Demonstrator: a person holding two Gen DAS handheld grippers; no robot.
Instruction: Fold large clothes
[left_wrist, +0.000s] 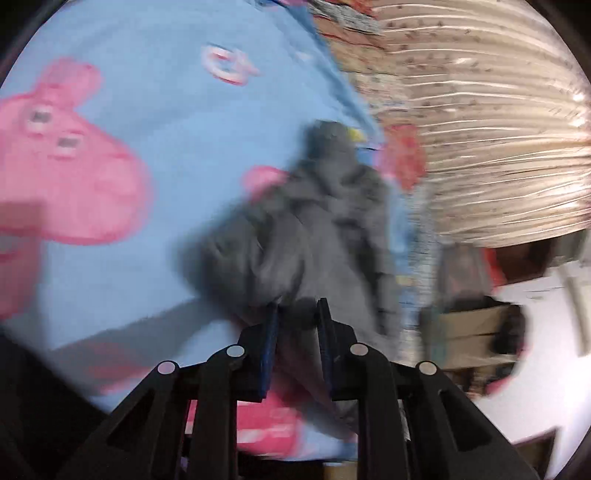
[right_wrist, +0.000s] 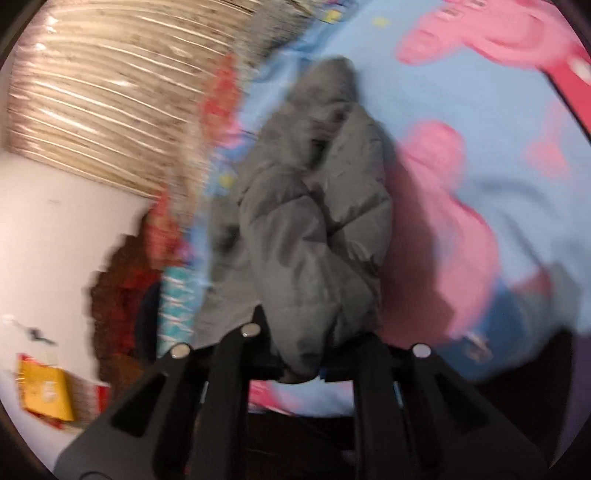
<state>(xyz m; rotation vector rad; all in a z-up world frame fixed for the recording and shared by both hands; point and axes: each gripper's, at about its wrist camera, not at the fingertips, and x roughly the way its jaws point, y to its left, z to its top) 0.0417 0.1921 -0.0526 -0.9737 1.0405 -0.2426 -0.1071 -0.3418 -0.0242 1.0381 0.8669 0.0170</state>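
Observation:
A puffy grey jacket (left_wrist: 325, 221) lies bunched on a light-blue bed sheet (left_wrist: 155, 122) printed with pink cartoon pigs. In the left wrist view my left gripper (left_wrist: 299, 319) sits at the jacket's near end, and grey cloth fills the narrow gap between its blue-padded fingers (left_wrist: 272, 332). In the right wrist view the jacket (right_wrist: 314, 221) runs away from me as a long rumpled roll. Its near bulge is pinched in my right gripper (right_wrist: 314, 334) and hides the fingertips. Both views are motion-blurred.
The bed's edge runs beside the jacket, with a beige ribbed wall panel (left_wrist: 480, 110) beyond it. Past the edge are a white floor (right_wrist: 55, 240), a cardboard box (left_wrist: 472, 325), a yellow packet (right_wrist: 46, 398) and dark red clutter (right_wrist: 122, 288).

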